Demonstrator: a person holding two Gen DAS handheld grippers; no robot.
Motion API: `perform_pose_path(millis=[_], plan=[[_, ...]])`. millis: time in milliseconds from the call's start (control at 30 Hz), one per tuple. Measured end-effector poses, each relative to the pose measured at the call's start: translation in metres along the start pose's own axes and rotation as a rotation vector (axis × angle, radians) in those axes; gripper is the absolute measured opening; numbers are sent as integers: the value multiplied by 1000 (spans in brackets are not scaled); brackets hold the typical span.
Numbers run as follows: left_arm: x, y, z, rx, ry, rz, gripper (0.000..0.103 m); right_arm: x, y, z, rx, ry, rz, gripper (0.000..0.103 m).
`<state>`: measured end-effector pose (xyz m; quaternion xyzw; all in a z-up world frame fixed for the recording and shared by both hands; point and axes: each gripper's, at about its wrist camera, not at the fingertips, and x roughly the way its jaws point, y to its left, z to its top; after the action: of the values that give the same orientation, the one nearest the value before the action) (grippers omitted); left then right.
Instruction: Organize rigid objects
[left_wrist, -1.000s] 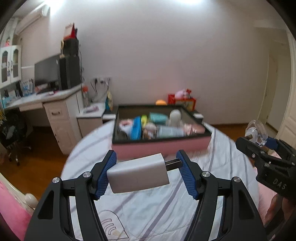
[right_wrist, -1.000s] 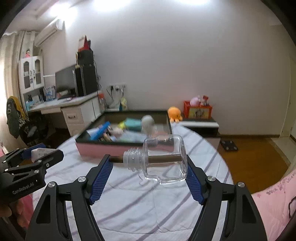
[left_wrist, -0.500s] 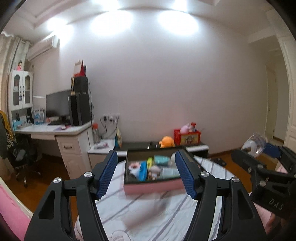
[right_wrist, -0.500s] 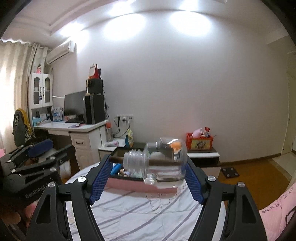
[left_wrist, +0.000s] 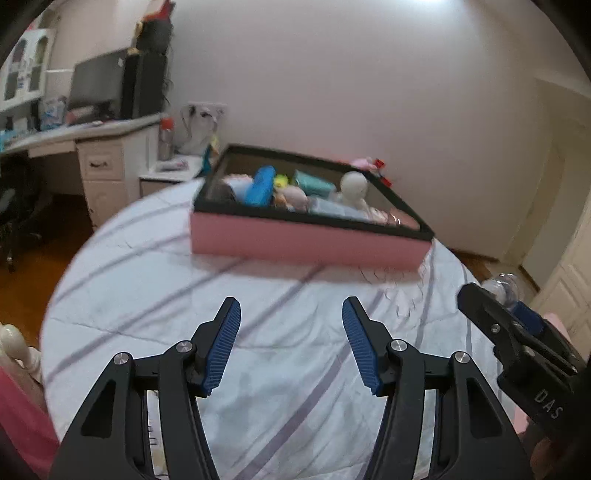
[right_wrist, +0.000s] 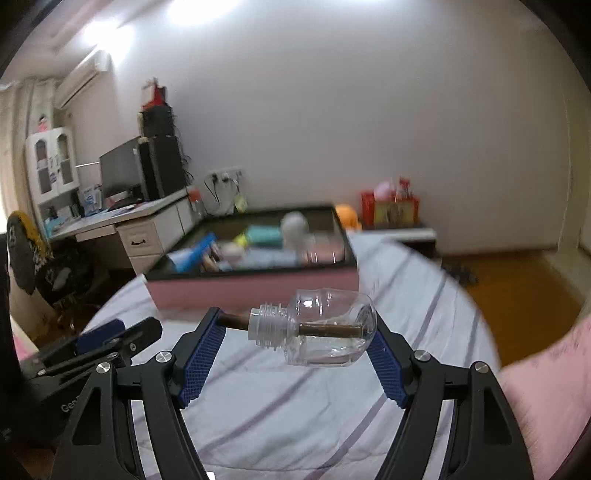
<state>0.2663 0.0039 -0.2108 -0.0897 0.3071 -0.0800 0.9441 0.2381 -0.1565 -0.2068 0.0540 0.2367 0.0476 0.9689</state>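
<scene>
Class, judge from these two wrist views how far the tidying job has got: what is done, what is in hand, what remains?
Done: the pink box on the striped bedspread already holds many items. In hand: the right hand-held gripper clamps a clear bottle lying sideways, a brown stick through its neck. The left hand-held gripper is open and empty. Left: the bottle is not yet in the box.
</scene>
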Motion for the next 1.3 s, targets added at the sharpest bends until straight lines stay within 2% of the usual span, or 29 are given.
perform_pose_path(millis=[167, 267, 333, 400, 567, 800, 867, 933, 1033, 1067, 1100, 1133, 1300], plan=[[-10, -8, 3, 60, -26, 18, 64, -9, -10, 4, -1, -22, -16, 76], [-19, -17, -3, 91, -13, -9, 70, -25, -20, 5, -3, -40, -38, 76], [-28, -29, -12, 117, -10, -26, 73, -34, -26, 6, -3, -45, -53, 76], [-37, -43, -23, 147, 0, -56, 84, -45, -32, 3, 1, -47, -63, 76], [-63, -78, -51, 209, 0, -90, 90, -72, -47, -9, 0, -54, -72, 76], [-72, -108, -85, 246, 15, -47, 96, -88, -70, -26, 29, -31, -77, 76], [-63, -109, -92, 232, 61, -65, 96, -88, -74, -30, 40, -19, -73, 76], [-53, -110, -98, 229, 98, -51, 96, -87, -76, -33, 46, -12, -73, 76], [-44, -111, -100, 245, 117, -32, 93, -86, -78, -35, 56, -6, -66, 76], [-42, -111, -98, 246, 121, -32, 83, -85, -79, -35, 56, -3, -67, 76], [-38, -110, -97, 243, 129, -47, 67, -84, -79, -35, 57, -1, -65, 76], [-35, -109, -96, 243, 138, -55, 65, -82, -79, -35, 60, 2, -60, 76], [-32, -101, -90, 245, 136, -61, 64, -77, -77, -35, 55, 8, -51, 76]])
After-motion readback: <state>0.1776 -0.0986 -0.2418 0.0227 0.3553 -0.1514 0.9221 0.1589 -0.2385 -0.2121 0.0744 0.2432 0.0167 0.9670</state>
